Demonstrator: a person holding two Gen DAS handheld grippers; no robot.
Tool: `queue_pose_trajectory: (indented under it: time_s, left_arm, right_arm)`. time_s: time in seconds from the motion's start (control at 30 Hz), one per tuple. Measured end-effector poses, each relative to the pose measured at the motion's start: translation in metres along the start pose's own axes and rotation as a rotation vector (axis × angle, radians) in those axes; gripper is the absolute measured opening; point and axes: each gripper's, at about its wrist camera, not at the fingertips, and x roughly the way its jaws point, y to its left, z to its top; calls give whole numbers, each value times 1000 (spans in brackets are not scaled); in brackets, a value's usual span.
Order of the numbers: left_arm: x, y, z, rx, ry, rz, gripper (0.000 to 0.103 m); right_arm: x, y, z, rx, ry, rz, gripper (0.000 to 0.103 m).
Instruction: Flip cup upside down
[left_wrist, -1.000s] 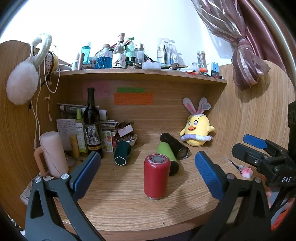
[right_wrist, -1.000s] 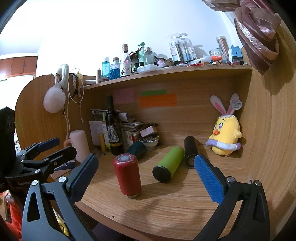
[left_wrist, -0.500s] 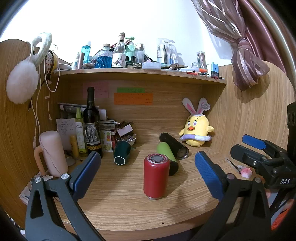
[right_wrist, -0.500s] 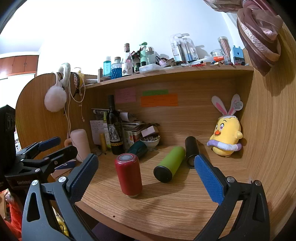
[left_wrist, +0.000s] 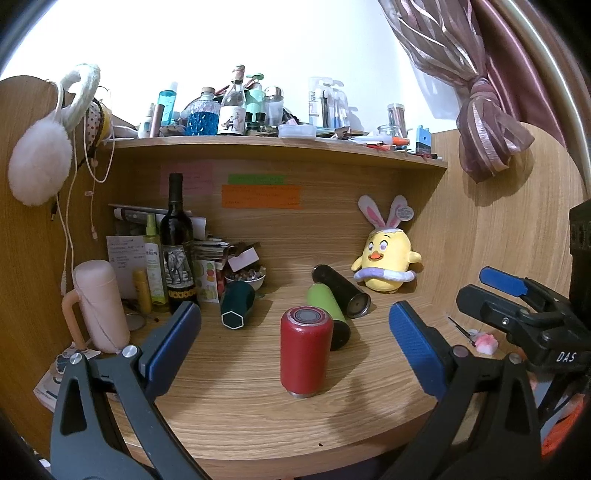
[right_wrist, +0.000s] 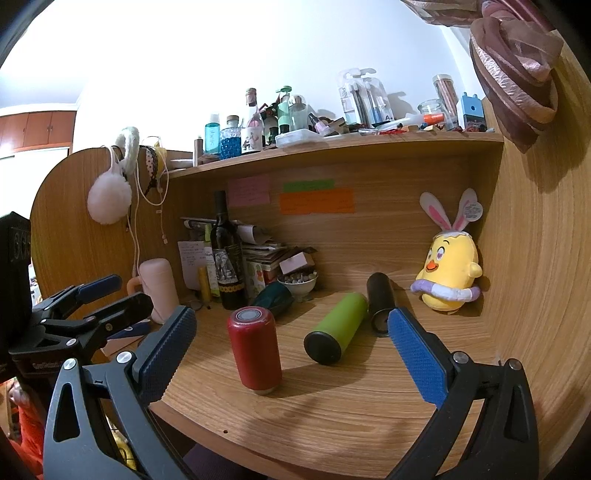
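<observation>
A red cup (left_wrist: 305, 354) stands on end on the wooden desk (left_wrist: 240, 413), a grey disc on its top face; it also shows in the right wrist view (right_wrist: 254, 349). My left gripper (left_wrist: 294, 343) is open and empty, held back at the desk's front edge with the cup seen between its blue pads. My right gripper (right_wrist: 291, 349) is open and empty, and the red cup stands left of its centre. Behind lie a green cup (right_wrist: 336, 332), a black cup (right_wrist: 380, 297) and a dark teal cup (left_wrist: 236, 304), all on their sides.
A pink mug (left_wrist: 99, 306) stands at the left. A wine bottle (left_wrist: 178, 243), small bottles, papers and a bowl crowd the back left. A yellow plush chick (left_wrist: 386, 264) sits at the back right. A cluttered shelf (left_wrist: 280, 146) runs overhead. Wooden side walls close in the desk.
Both views have shifted very slightly; the cups have not moved and both grippers stay open.
</observation>
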Motion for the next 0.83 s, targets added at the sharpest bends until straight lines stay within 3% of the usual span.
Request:
queue_pose_trajectory:
  time_s: [0.27,0.83]
  left_arm:
    - [1,-2,-1,-1,3,10,103]
    - [5,1,-4,-28,36,-47,103]
  right_arm:
    - [0,-2,1,2,-3,-2,103]
    - [-1,-7,2,2,-5,-2,103]
